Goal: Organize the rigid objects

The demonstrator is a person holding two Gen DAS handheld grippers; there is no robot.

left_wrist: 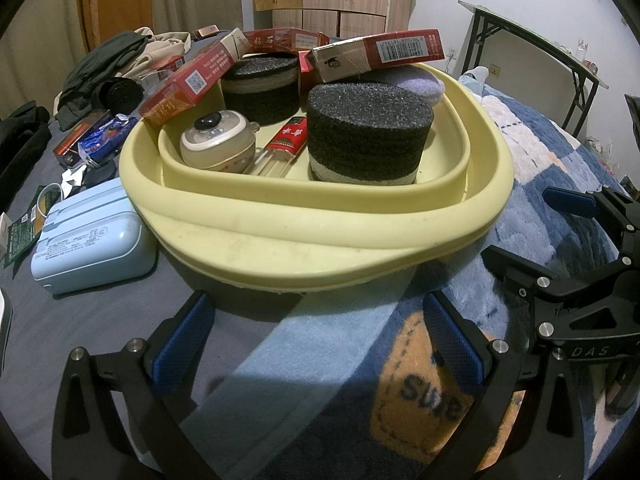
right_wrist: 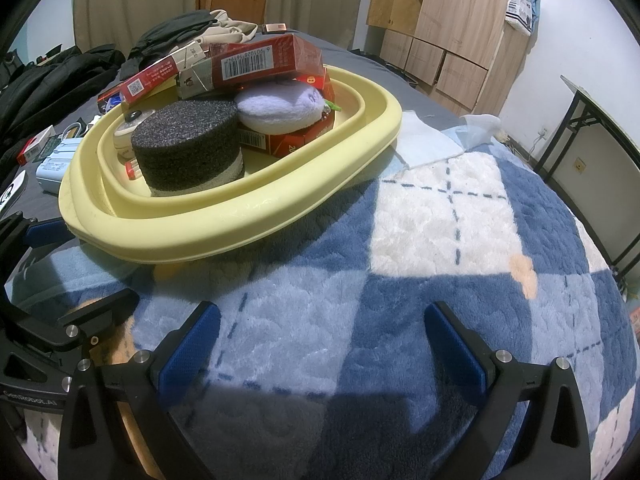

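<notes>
Right now, from the left wrist, the left gripper [left_wrist: 316,344] is wide apart and holds nothing, and the big pale yellow plastic tub [left_wrist: 320,224] sits just ahead, already full of red boxes, with a light blue plastic case [left_wrist: 92,240] still outside it, ahead-left and nearer this hand. From the right wrist, the right gripper [right_wrist: 320,344] is spread and holding nothing too, the tub lies ahead-left, and a fluffy purple pad [right_wrist: 280,108] shows clearly.

Bare blanket [right_wrist: 400,240] before crowded yellow basin [left_wrist: 320,236].
</notes>
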